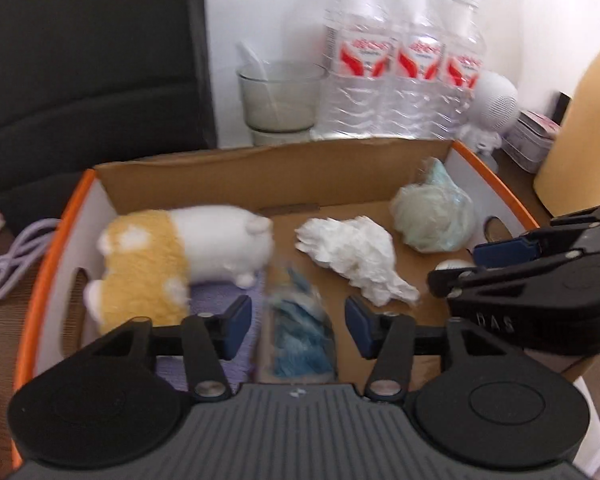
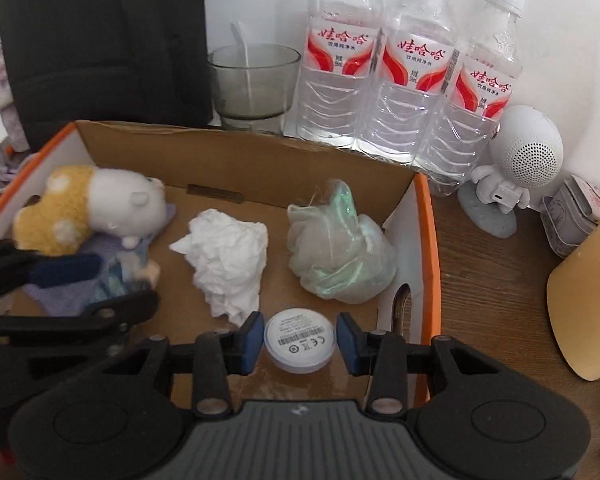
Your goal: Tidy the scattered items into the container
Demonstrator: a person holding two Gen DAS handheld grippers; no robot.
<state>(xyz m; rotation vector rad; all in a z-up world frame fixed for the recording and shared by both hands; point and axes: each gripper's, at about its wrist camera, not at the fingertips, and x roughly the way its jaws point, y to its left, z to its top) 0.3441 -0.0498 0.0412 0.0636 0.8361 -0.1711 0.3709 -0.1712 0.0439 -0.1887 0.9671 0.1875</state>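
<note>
An orange-rimmed cardboard box (image 1: 500, 188) (image 2: 434, 248) holds a yellow-and-white plush toy (image 1: 180, 256) (image 2: 88, 208), a crumpled white tissue (image 1: 352, 256) (image 2: 224, 256), a pale green plastic-bag ball (image 1: 432, 212) (image 2: 336, 248) and a purple cloth (image 1: 216, 296). My left gripper (image 1: 298, 328) is open over the box. A blurred blue packet (image 1: 300, 332) lies between its pads, clear of both. My right gripper (image 2: 299, 342) is shut on a round white disc (image 2: 299, 344) above the box's right front corner. In the left wrist view the right gripper (image 1: 460, 264) reaches in from the right.
Three water bottles (image 2: 412, 80), a glass with a spoon (image 2: 252, 80) and a white speaker figure (image 2: 524, 152) stand behind the box. A small tin (image 2: 576, 212) and a yellow vessel (image 2: 584, 300) sit to its right. A purple cable (image 1: 12, 256) lies to its left.
</note>
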